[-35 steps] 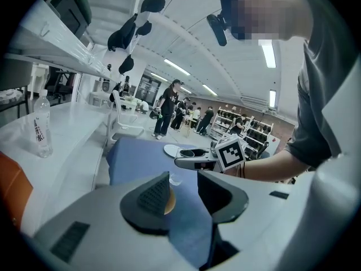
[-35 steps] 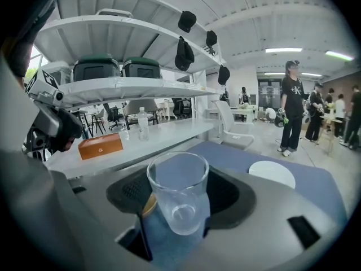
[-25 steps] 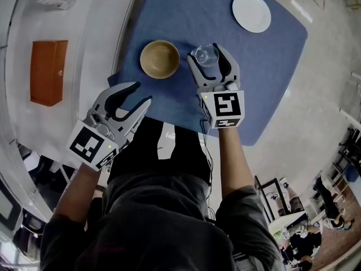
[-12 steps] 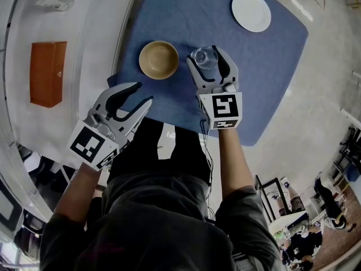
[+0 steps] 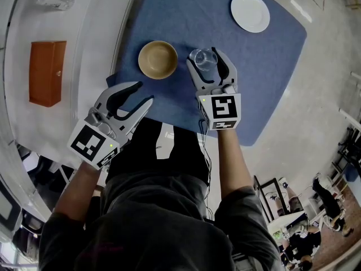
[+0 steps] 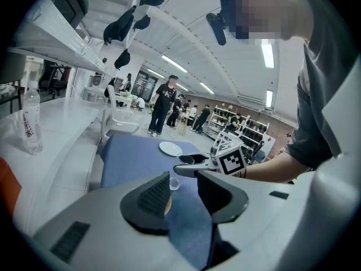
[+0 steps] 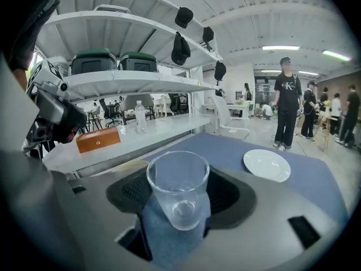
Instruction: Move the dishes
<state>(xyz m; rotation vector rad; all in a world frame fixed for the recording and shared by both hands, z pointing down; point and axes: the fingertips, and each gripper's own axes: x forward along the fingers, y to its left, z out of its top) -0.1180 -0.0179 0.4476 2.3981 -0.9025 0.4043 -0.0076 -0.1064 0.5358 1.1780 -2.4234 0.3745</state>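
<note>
- My right gripper is clamped on the glass, which stands on the blue mat just beside the bowl; my left gripper hangs spread and empty near the mat's edge
- The walls are smooth and tapered: squeeze too lightly and it could slide out on the lift; swing left and it could knock the bowl
- Whether its base touches the mat is hard to make out; the plate lies well apart
</note>
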